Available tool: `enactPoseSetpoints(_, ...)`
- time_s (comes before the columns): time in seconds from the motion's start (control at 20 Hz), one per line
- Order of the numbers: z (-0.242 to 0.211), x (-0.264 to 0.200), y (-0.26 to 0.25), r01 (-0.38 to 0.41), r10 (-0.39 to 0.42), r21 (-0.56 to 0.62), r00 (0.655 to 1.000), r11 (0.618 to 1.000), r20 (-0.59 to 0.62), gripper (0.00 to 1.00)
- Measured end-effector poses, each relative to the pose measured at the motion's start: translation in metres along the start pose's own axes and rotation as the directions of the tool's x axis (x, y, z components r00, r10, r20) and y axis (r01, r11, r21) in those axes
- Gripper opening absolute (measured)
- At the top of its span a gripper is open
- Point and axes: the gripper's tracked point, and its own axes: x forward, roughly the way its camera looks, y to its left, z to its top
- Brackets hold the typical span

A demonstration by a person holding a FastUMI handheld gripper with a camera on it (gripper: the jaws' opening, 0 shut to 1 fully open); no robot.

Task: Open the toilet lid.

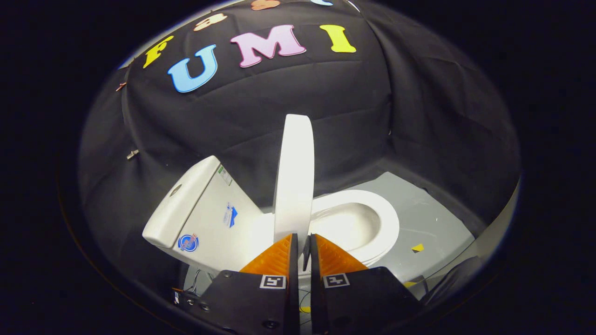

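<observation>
A white toilet stands on the grey floor, its tank (200, 218) to the left and its open bowl with the seat (368, 223) to the right. The toilet lid (294, 177) is raised to nearly upright between them; I see it edge-on, and it stands apart from the tank. My gripper (302, 239) is at the lid's near edge. Its fingers are almost together, and the lid's rim runs down into the narrow gap between the fingertips, so they seem to be pinching it.
Black cloth walls close in behind and on both sides of the toilet. Grey floor (433, 223) lies right of the bowl, with a small yellow marker (417, 248) on it. Thin cables (195, 281) run under the tank near the fingers.
</observation>
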Motion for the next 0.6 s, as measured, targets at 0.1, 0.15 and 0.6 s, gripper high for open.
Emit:
enactPoseSetpoints(0.1,0.001,-0.003,0.016,-0.002,0.003,-0.036,1.0,0.999,0.016,0.14)
enactPoseSetpoints(0.15,0.001,-0.004,0.025,-0.002,0.003,-0.051,1.0,0.999,0.025,0.14)
enactPoseSetpoints(0.6,-0.004,-0.004,0.089,0.052,-0.019,-0.268,0.992,0.962,0.121,0.14)
